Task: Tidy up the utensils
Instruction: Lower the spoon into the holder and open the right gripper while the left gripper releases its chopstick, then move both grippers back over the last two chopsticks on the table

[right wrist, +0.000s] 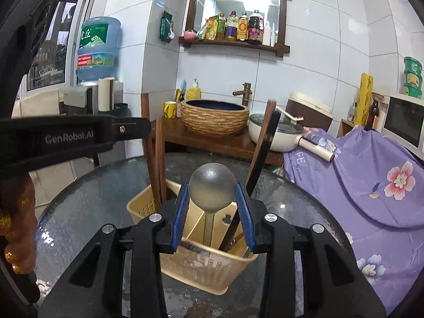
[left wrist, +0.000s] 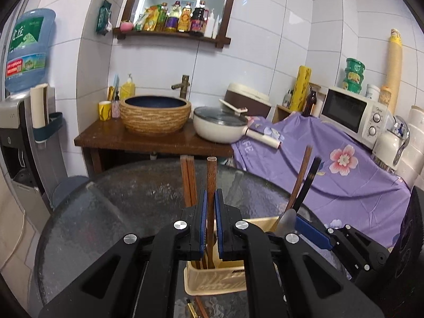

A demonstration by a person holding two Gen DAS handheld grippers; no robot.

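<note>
A beige plastic utensil caddy [left wrist: 212, 278] [right wrist: 209, 262] stands on the round glass table. My left gripper [left wrist: 211, 198] is shut on a brown wooden chopstick [left wrist: 211, 185] that stands upright in the caddy's left compartment, beside two more brown chopsticks [left wrist: 188, 177]. My right gripper [right wrist: 212, 188] is shut on the bowl of a grey spoon [right wrist: 212, 188], whose handle points down into the middle compartment. A brown chopstick [right wrist: 261, 145] and a black one [right wrist: 267, 145] lean in the right compartment. The right gripper also shows in the left wrist view [left wrist: 312, 228].
The glass table [left wrist: 119, 206] [right wrist: 106, 190] carries small items near its front edge [left wrist: 197, 307]. Behind stand a wooden stand with a basin [left wrist: 155, 114], a white pan [left wrist: 220, 126], a water dispenser [left wrist: 23, 122] and a purple-draped counter with a microwave [left wrist: 352, 114].
</note>
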